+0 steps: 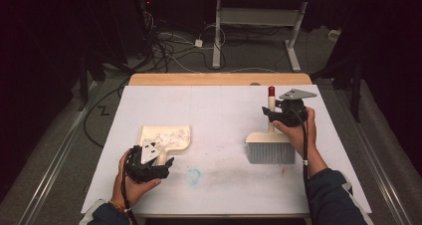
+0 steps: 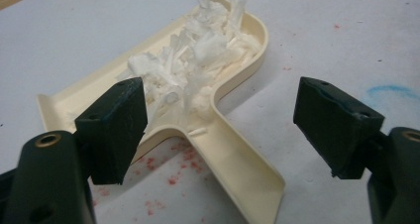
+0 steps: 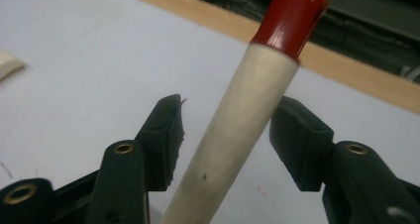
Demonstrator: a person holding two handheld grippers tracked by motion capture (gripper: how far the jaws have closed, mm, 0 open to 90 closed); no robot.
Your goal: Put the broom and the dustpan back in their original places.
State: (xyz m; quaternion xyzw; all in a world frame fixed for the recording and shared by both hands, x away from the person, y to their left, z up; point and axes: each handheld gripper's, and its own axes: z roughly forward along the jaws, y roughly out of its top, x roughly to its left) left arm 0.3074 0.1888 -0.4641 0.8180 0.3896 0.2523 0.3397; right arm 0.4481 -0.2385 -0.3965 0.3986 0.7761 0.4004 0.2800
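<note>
A broad white bench [image 1: 219, 115] with a bare wooden strip along its far edge carries everything, and faint red specks and a small blue smear are seen on its surface. Toward the right of the bench, a hand brush with a cream wooden handle, a red cap and a wide head of grey bristles [image 1: 271, 148] is stood upright on its bristles. Toward the left, a cream plastic dustpan [image 1: 164, 138] is laid flat, its pan pointing away from the person and its short handle pointing back toward them. A heap of white shredded scraps [image 2: 190, 68] is held inside the pan.

The right gripper [image 3: 225, 135] is placed around the brush handle below the red cap; its jaws are parted, with a visible gap on each side of the handle, so that nothing is pinched. The left gripper [image 2: 223, 120] is held low over the dustpan handle with its jaws spread wide, the handle lying between them untouched. One small white scrap [image 2: 198, 131] is seen at the neck of the dustpan handle.
</note>
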